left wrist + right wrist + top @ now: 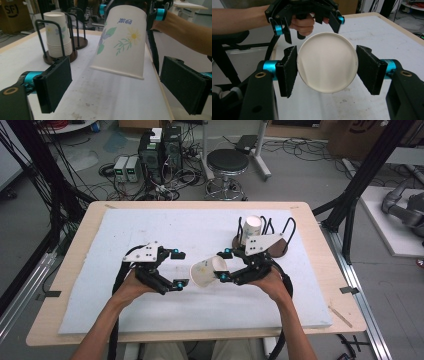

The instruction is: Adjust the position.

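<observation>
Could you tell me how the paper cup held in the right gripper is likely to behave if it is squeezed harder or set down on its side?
The paper cup looks thin-walled, so it would probably dent if the right gripper, clamped across it near its base, squeezed harder. It seems light, held out sideways above the table. Being round and tapered, it would likely roll in a curve on the white mat.

Even, soft indoor light with faint shadows; gripper views are blurred close up, backgrounds hazy

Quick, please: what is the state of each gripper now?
Left gripper: open, holding nothing.
Right gripper: shut on the paper cup.
</observation>
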The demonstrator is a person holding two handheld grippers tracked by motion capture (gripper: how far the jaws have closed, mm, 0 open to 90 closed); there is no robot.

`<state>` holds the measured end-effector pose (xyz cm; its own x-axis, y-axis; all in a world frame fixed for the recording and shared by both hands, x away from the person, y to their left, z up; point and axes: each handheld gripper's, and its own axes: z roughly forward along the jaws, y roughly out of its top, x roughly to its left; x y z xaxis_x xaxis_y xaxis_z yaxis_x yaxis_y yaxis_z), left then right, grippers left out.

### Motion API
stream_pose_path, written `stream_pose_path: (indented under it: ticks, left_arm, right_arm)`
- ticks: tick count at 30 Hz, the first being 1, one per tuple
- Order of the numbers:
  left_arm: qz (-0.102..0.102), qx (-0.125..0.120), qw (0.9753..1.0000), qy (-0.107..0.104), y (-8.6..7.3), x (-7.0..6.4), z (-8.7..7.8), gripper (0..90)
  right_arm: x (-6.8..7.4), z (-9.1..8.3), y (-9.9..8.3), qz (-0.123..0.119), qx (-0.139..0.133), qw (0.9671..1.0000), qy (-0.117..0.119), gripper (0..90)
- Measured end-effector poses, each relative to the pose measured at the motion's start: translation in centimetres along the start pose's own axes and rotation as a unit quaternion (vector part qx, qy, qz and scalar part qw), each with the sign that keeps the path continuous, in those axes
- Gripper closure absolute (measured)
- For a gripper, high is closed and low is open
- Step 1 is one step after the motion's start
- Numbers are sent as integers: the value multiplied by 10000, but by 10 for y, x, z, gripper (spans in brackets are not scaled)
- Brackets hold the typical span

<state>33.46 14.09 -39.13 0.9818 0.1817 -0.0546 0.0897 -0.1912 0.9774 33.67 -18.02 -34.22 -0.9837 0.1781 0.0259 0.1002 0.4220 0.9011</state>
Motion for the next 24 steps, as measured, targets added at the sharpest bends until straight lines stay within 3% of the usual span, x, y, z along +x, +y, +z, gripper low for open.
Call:
stream_pose_path:
  ticks: [14,24]
  left_arm:
    - [34,35,9999,-132,3,-4,27,82]
    - [44,243,9996,-165,1,-4,46,82]
  right_arm:
    - [1,6,1,-25,53,10000,73,377]
    - [2,8,1,-40,76,9999,112,377]
